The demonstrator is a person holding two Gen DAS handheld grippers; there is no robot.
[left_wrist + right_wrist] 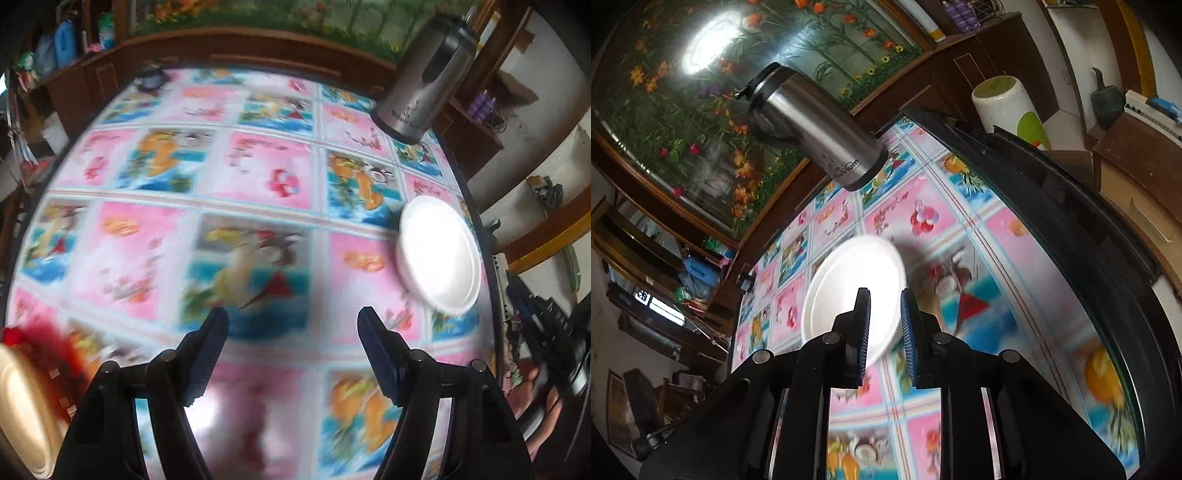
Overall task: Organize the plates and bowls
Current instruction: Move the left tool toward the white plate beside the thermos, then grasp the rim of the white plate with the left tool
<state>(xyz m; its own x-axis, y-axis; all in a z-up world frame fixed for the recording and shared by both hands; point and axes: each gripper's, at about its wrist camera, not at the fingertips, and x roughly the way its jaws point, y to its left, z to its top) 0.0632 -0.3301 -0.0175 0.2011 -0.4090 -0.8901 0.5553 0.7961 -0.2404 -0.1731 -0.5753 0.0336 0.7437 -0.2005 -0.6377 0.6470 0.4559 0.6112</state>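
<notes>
Left wrist view, near to far: left gripper [293,325] with jaws wide apart, nothing between them, above a table covered by a glossy patterned cloth [258,177] of pink and blue picture squares. Gold-coloured rounded metal object [26,410] at the bottom-left edge, a blurred red thing [40,339] beside it - cannot tell what either is. Round white plate [439,254] lies flat near the table's right edge, well clear of the fingers. Tall stainless-steel flask with black base [428,77] stands at the far right corner. Small dark object [151,79] at the far left, too blurred to name.

Right wrist view: right gripper [884,325] jaws slightly parted with a narrow gap, the plate's [849,280] rim showing just beyond the tips - pads not pressing on it. Plate rests on the cloth [997,258]; flask [812,129] beyond it, white cylindrical container with green marking [1012,107] past the table edge
</notes>
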